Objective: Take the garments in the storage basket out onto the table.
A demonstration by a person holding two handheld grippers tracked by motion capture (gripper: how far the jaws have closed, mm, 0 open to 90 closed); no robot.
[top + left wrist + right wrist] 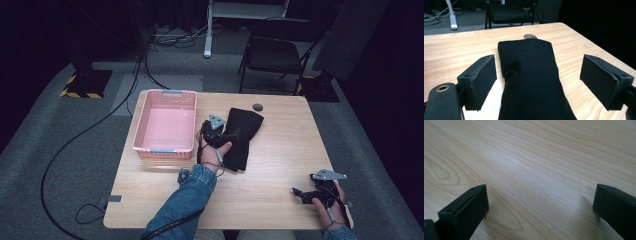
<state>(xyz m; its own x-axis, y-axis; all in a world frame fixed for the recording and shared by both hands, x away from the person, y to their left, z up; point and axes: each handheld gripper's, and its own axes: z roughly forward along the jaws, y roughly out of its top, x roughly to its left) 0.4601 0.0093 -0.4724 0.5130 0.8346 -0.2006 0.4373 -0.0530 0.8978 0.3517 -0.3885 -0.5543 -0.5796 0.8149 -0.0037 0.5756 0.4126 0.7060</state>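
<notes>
A folded black cloth lies flat in the middle of the wooden table, just right of a pink plastic basket. My left gripper hovers over the near end of the cloth, held by a hand in a denim sleeve. In the left gripper view the cloth runs away between the jaws of my left gripper; the pads stand wide on either side and do not press on it. My right gripper rests near the table's front right corner. In its own view my right gripper is open over bare wood.
A small grey round disc sits at the cloth's far end, near the table's back edge. A dark chair stands behind the table. Cables trail across the floor at the left. The pink basket holds nothing.
</notes>
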